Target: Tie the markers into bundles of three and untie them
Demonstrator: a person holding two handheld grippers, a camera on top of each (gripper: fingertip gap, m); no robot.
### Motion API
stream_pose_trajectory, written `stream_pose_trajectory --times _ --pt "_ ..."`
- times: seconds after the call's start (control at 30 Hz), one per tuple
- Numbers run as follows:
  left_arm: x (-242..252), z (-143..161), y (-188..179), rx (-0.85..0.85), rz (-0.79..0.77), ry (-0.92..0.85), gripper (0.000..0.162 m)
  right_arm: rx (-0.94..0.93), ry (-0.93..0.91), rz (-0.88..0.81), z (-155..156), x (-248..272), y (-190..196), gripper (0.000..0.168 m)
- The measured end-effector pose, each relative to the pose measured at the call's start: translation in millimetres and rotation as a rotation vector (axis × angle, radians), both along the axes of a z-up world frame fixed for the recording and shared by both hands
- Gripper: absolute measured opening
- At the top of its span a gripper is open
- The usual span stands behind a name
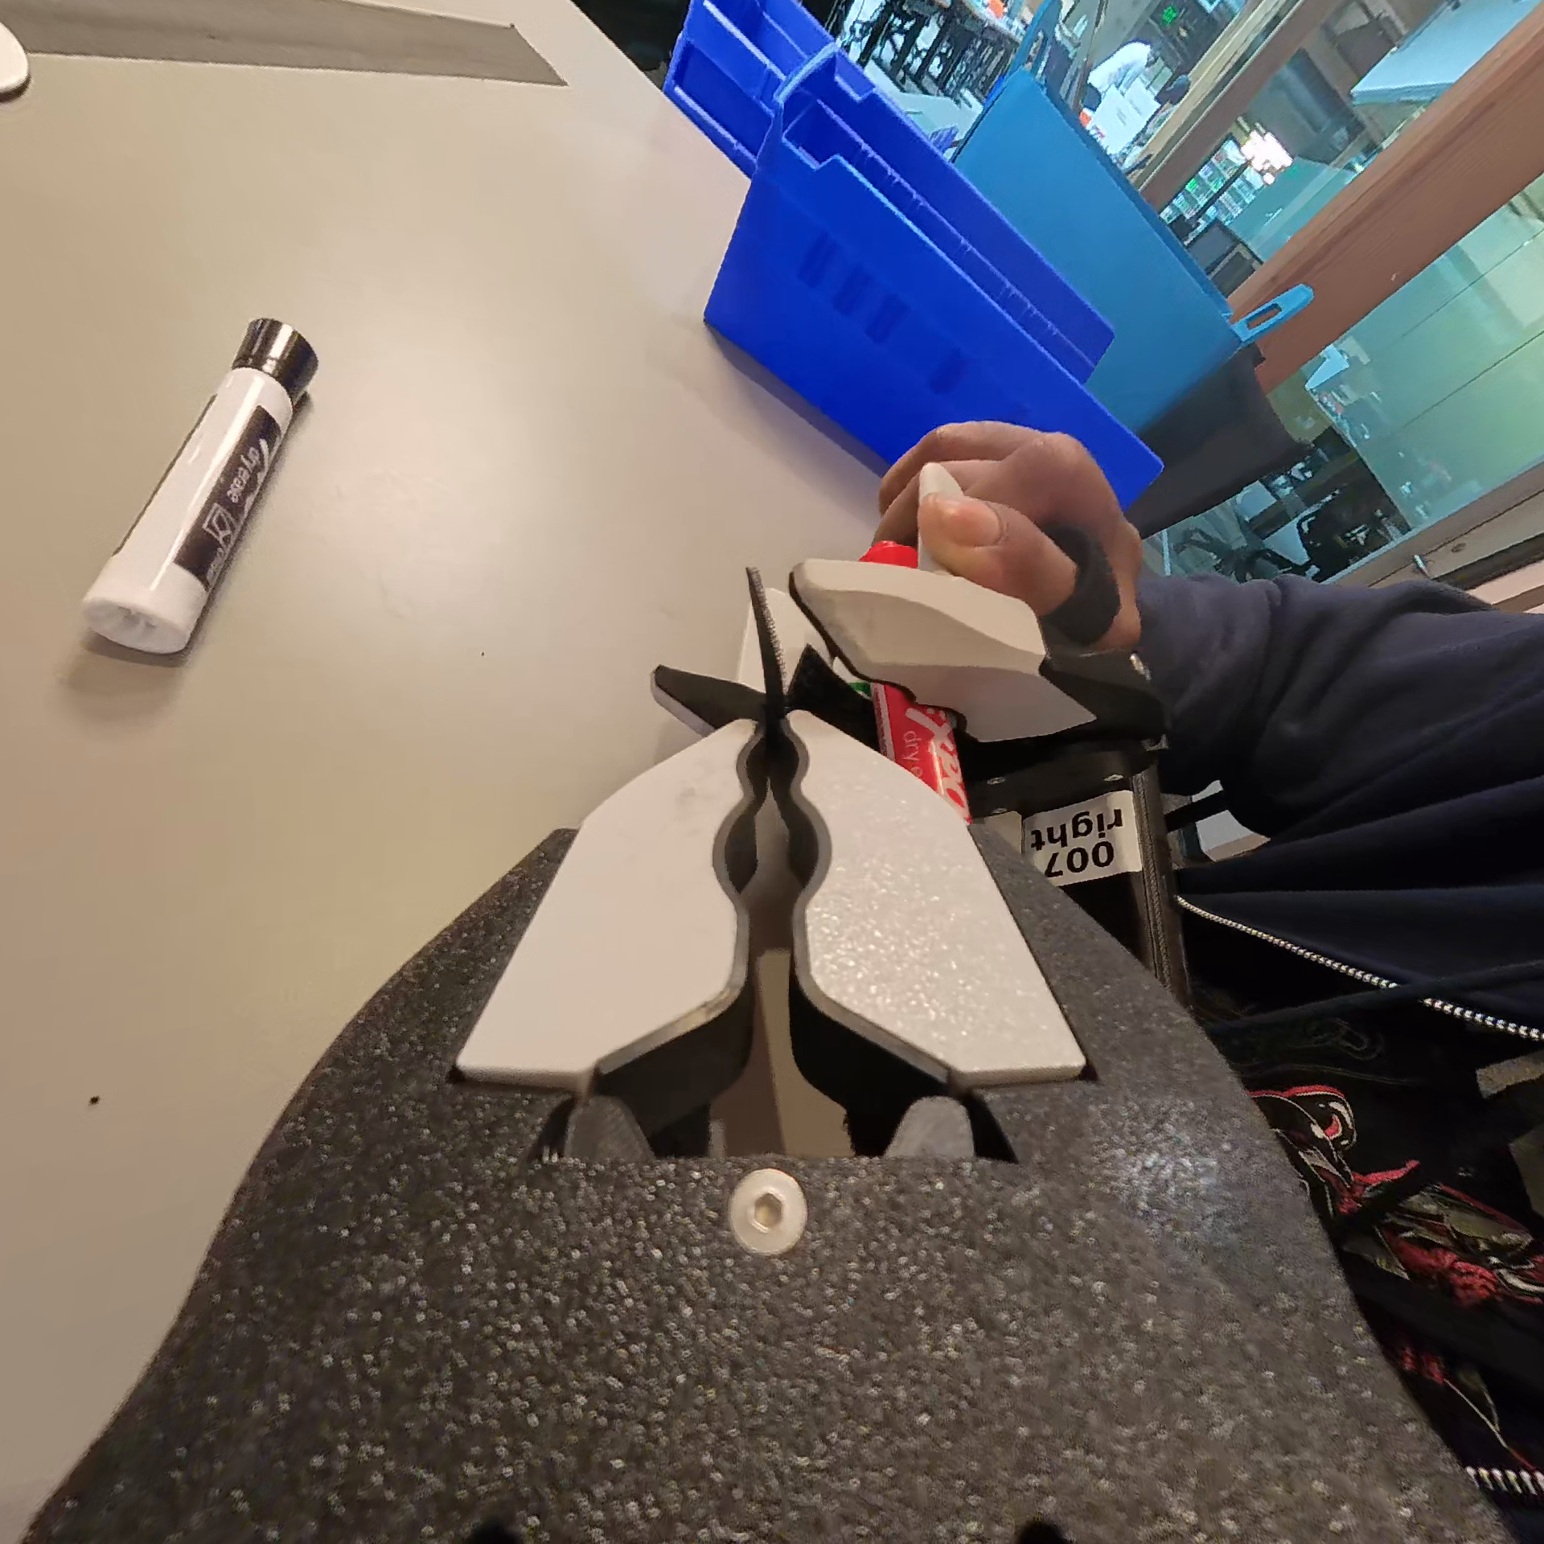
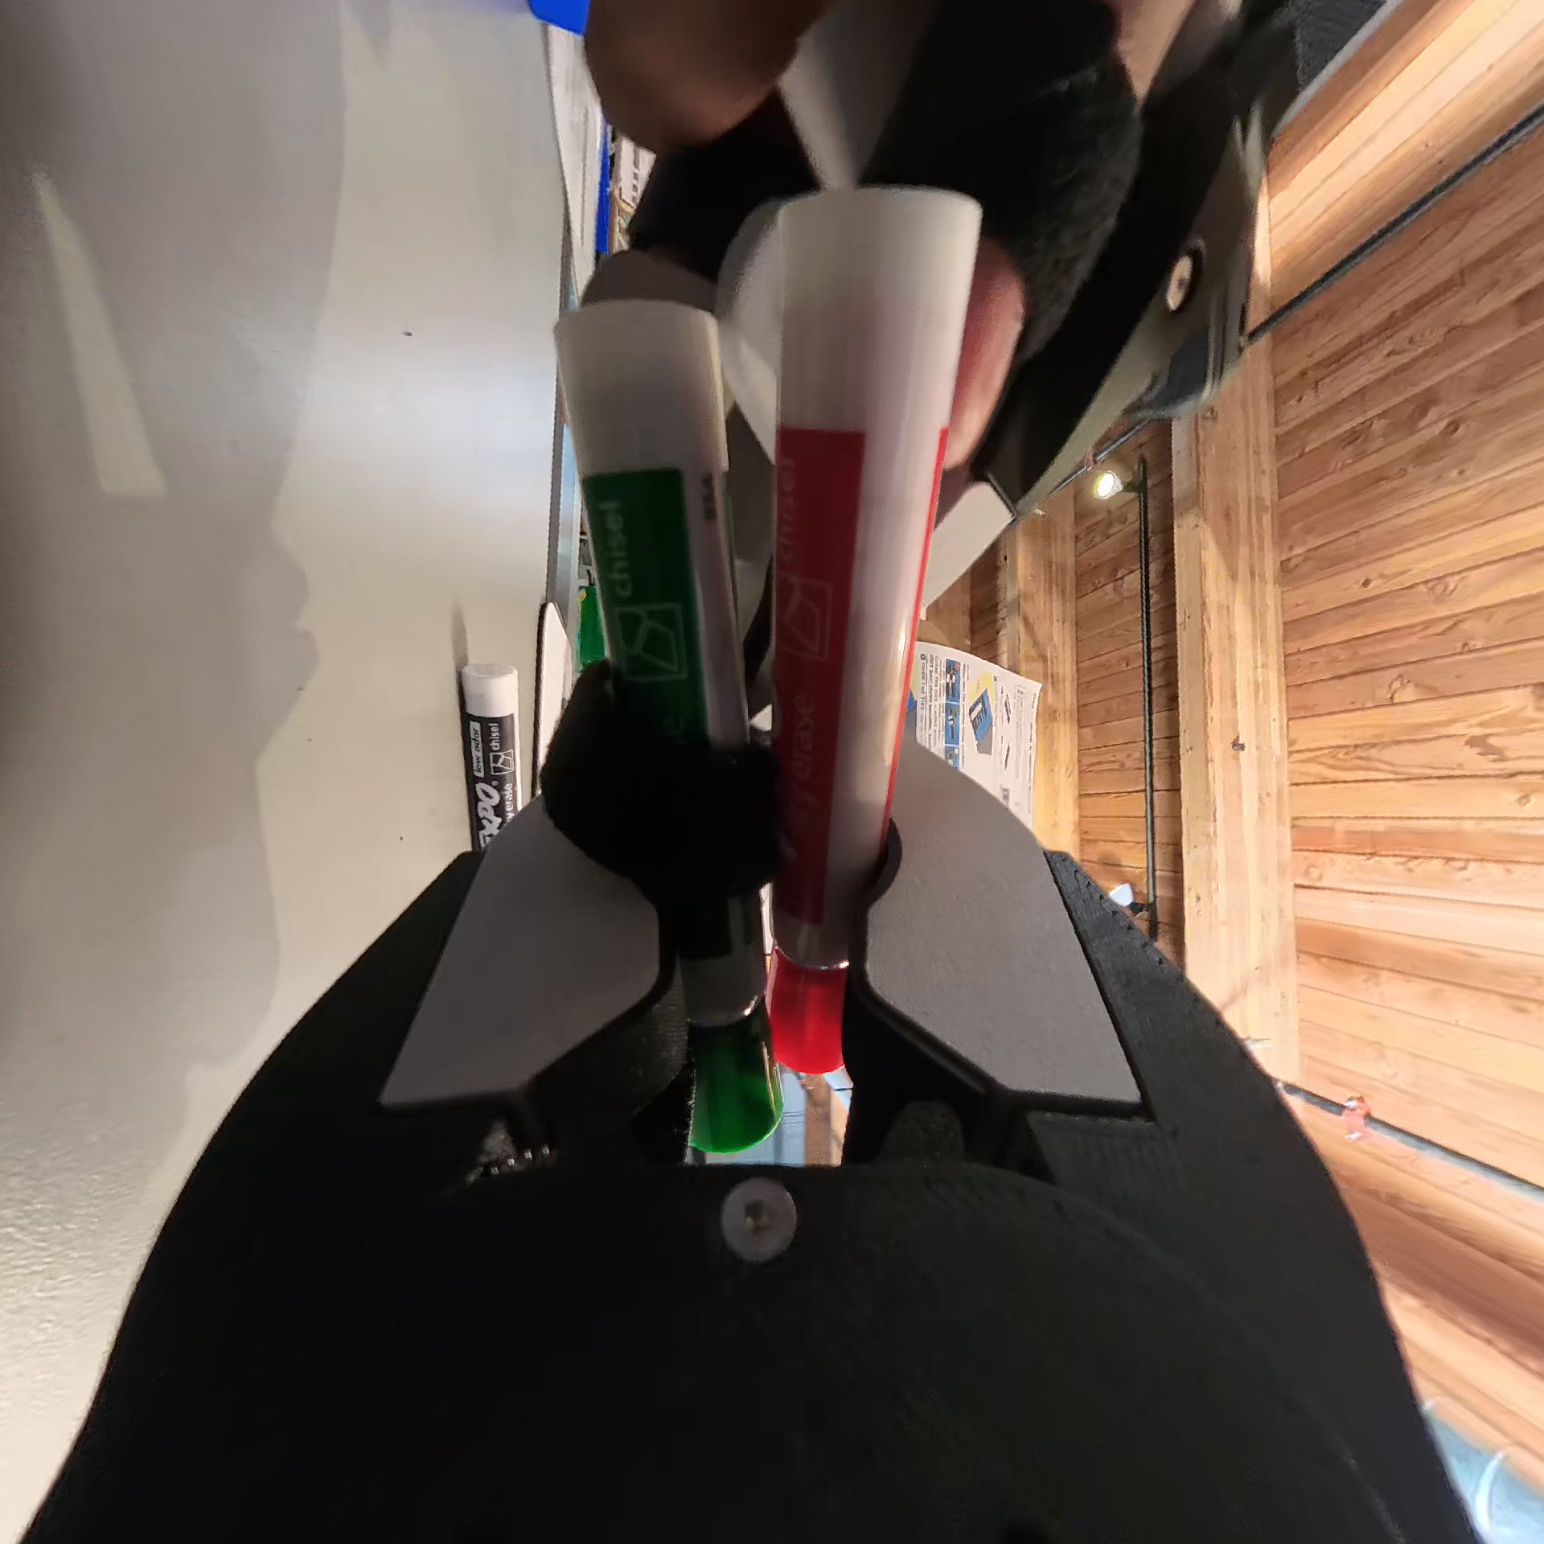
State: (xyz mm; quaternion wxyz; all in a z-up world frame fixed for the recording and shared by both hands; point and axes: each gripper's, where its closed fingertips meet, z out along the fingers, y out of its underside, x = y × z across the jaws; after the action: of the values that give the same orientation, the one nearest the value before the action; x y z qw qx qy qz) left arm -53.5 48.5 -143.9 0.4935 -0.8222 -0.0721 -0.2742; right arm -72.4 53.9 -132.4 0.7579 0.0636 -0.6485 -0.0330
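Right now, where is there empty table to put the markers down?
The grey table is bare between the black marker and the blue bins. It is crowded where the left tongs pinch the black strap beside the right tongs.

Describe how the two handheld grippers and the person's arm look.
The left gripper has pale grey jaws with wavy inner edges, on a grainy dark grey body with a silver screw. The right gripper matches, on a black body bearing a white label. The sleeve is dark navy, with a zipper; a black strap loops one finger.
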Motion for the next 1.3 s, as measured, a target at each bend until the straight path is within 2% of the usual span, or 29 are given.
stream_pose_trajectory --times 0.4,0.8,1.0,1.2,1.3 --pt "-1 10 4 0.094 -0.017 0.020 0.003 -0.181 -0.039 0.063 5 2 4 0.042" --pt "1 5 2 0.033 -0.013 0.026 0.020 -0.122 -0.025 0.078 4 4 -2 0.042" --pt "-2 1 4 -0.001 0.036 -0.054 0.034 -0.060 0.001 0.065 5 4 -4 0.042" --pt "-4 -5 6 -0.015 0.079 -0.032 0.033 -0.034 0.004 0.056 4 3 -4 0.042" --pt "-3 -3 5 -0.010 0.072 -0.016 0.026 -0.033 0.010 0.048 5 3 -2 0.043"
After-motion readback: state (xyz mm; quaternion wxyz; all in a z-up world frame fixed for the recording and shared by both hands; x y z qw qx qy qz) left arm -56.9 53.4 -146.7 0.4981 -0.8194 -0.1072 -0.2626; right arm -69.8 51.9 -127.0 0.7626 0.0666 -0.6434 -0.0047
